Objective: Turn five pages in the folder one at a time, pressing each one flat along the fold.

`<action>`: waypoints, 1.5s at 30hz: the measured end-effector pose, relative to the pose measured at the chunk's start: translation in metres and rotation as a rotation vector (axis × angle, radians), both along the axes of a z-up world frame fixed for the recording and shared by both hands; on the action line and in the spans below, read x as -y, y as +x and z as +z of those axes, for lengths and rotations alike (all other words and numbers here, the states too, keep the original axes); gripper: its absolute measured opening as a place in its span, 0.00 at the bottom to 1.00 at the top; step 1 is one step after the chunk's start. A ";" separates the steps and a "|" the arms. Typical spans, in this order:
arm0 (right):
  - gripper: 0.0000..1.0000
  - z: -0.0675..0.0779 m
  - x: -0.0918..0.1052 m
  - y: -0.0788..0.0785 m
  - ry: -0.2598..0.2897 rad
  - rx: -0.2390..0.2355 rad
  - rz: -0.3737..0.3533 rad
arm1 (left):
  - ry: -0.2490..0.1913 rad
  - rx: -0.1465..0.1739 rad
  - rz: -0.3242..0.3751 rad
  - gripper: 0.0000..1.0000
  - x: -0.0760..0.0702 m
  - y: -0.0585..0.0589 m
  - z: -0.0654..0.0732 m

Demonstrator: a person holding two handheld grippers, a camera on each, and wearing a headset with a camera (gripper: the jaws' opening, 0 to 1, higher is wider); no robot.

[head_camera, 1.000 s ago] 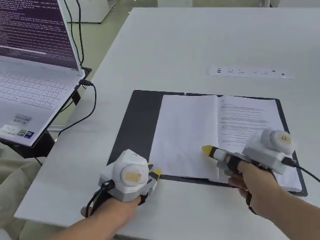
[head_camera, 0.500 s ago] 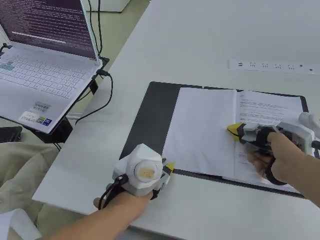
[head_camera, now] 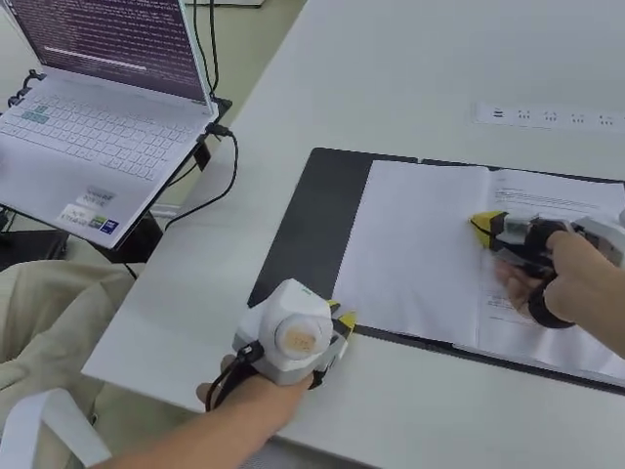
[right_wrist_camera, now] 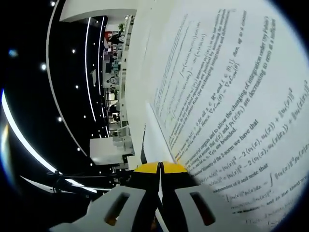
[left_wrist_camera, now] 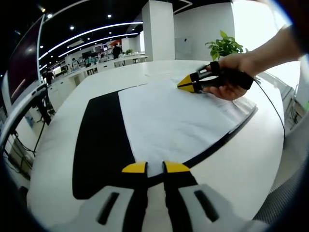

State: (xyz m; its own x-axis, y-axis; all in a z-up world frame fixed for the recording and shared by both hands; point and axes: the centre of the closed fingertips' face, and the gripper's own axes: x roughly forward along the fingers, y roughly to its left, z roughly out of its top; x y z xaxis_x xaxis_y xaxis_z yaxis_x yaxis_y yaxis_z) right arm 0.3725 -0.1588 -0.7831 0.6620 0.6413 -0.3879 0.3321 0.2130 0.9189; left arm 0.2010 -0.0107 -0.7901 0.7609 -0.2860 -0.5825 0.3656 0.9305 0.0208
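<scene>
A black folder [head_camera: 317, 220] lies open on the white table, a blank white page [head_camera: 415, 244] on its left half and a printed page [head_camera: 562, 200] on its right. My right gripper [head_camera: 479, 225] is shut, its yellow tips pressed down at the fold between the two pages. In the right gripper view the shut tips [right_wrist_camera: 159, 166] rest beside the printed text [right_wrist_camera: 227, 111]. My left gripper [head_camera: 344, 319] sits at the folder's front edge. Its jaws [left_wrist_camera: 154, 167] are shut but for a thin gap, with nothing between them. The right gripper [left_wrist_camera: 186, 83] also appears there, on the page [left_wrist_camera: 169, 116].
An open laptop [head_camera: 98, 107] stands off the table's left side, with black cables [head_camera: 220, 166] hanging by it. A white power strip [head_camera: 552, 117] lies beyond the folder. The table's near edge [head_camera: 176, 391] runs just behind my left gripper.
The head camera has swung left. My right gripper has slid along the fold, away from the folder's front edge toward its far end. My left gripper has stayed at the front edge.
</scene>
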 end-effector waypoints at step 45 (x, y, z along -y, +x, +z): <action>0.00 -0.009 0.014 0.091 -0.027 0.016 -0.126 | -0.016 0.025 0.025 0.10 -0.001 0.000 -0.002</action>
State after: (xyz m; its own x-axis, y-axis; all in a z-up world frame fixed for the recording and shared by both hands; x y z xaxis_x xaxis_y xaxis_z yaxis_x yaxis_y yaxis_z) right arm 0.4636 -0.1729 -0.7916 0.7429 0.5423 -0.3924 0.3427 0.1954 0.9189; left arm 0.2012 -0.0095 -0.7920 0.7820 -0.2755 -0.5591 0.3416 0.9397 0.0146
